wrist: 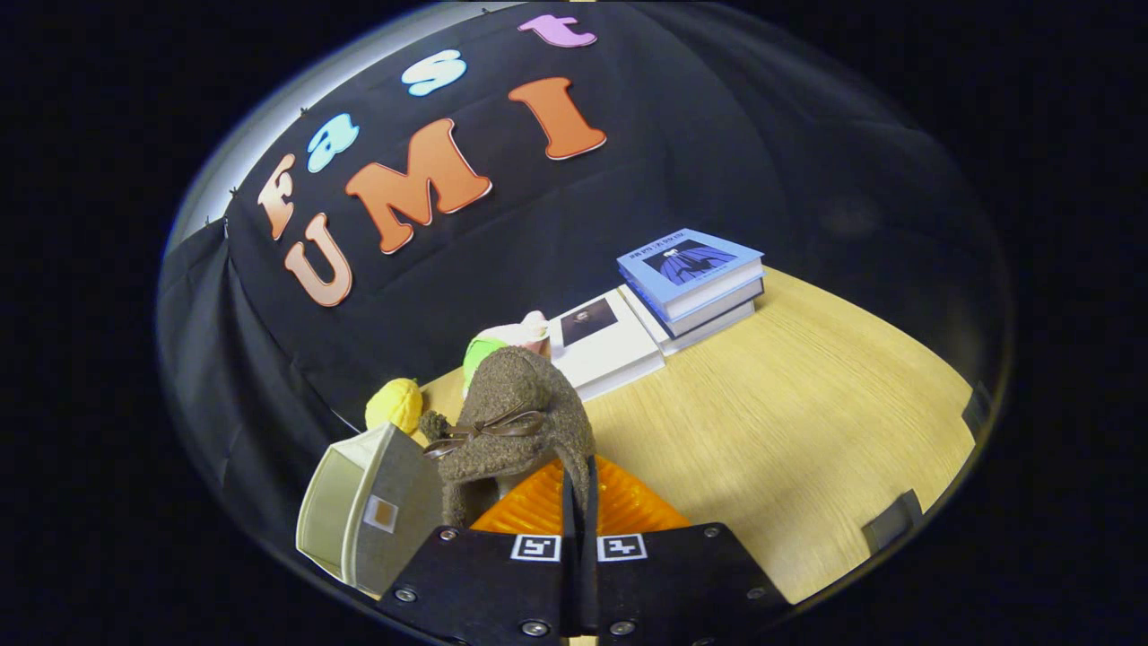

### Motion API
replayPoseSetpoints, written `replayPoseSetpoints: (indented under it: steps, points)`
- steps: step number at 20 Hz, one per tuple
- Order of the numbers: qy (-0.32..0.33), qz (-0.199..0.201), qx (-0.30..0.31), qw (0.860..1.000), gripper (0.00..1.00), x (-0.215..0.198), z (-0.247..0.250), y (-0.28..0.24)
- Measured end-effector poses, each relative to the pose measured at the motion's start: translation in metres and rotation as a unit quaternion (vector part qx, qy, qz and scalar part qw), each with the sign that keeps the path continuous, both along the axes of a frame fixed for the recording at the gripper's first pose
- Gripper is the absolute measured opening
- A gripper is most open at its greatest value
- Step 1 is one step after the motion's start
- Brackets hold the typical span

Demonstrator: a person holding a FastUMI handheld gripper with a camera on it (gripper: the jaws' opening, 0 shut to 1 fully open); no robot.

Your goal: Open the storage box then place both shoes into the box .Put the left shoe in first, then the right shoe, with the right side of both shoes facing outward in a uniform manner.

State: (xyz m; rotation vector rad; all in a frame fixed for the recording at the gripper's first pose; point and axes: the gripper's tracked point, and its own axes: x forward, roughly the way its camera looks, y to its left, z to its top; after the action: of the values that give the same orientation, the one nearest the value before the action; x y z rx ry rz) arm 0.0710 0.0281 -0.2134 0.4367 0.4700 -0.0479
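Shoe [516, 422] hangs clenched in the claw [579, 502]; storage box [363, 511] beside it lies open, nothing visible inside.

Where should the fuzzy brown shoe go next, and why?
Probably sideways toward the storage box. The gripper is shut on the brown shoe, holding it up above the wooden table, and the box sits just beside it with its open side showing, so a short move would line the shoe up.
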Motion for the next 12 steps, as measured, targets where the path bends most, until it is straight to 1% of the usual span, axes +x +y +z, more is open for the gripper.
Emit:
replayPoseSetpoints:
  steps: [3, 6, 12]
  points:
    - [-0.024, 0.009, 0.015, 1.000, 0.01, 0.000, 0.025, 0.035]
    - [-0.037, 0.016, 0.017, 0.999, 0.01, 0.000, 0.044, 0.065]
    - [-0.048, 0.038, 0.026, 0.998, 0.01, -0.005, 0.065, 0.125]
